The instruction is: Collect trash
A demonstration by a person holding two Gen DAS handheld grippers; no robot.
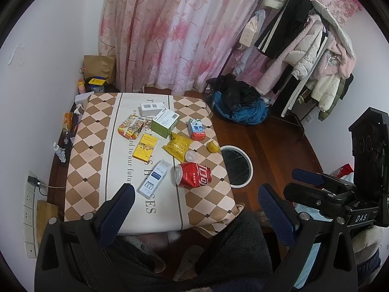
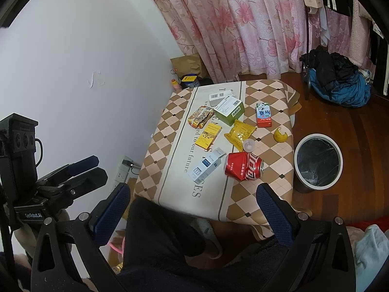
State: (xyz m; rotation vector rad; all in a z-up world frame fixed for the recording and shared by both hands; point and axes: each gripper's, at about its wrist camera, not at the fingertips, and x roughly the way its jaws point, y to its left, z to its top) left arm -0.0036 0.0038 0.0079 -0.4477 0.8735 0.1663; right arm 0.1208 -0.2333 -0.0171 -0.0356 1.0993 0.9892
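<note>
Trash lies on a checkered table (image 1: pixel 85 146): a crushed red can (image 1: pixel 193 177) (image 2: pixel 244 168), a white-blue box (image 1: pixel 154 178), a yellow snack bag (image 1: pixel 177 147), a small clear cup (image 2: pixel 248 144), a yellow peel (image 1: pixel 212 147), a red-blue carton (image 2: pixel 263 115), a green box (image 1: pixel 165 124) and a yellow box (image 1: pixel 145 149). A round bin (image 2: pixel 318 165) with a black liner stands on the floor right of the table. My left gripper (image 1: pixel 197 209) hangs open over the table's near edge, holding nothing. My right gripper (image 2: pixel 194 209) is open too, short of the can.
A person's dark-trousered legs (image 1: pixel 243 243) fill the space under both grippers. A pile of blue and black clothes (image 1: pixel 240 104) lies on the wooden floor beyond the bin. A loaded clothes rack (image 1: pixel 304 48) stands at the right. Bottles (image 1: pixel 60 150) and a wall socket strip (image 1: pixel 29 199) flank the table's left.
</note>
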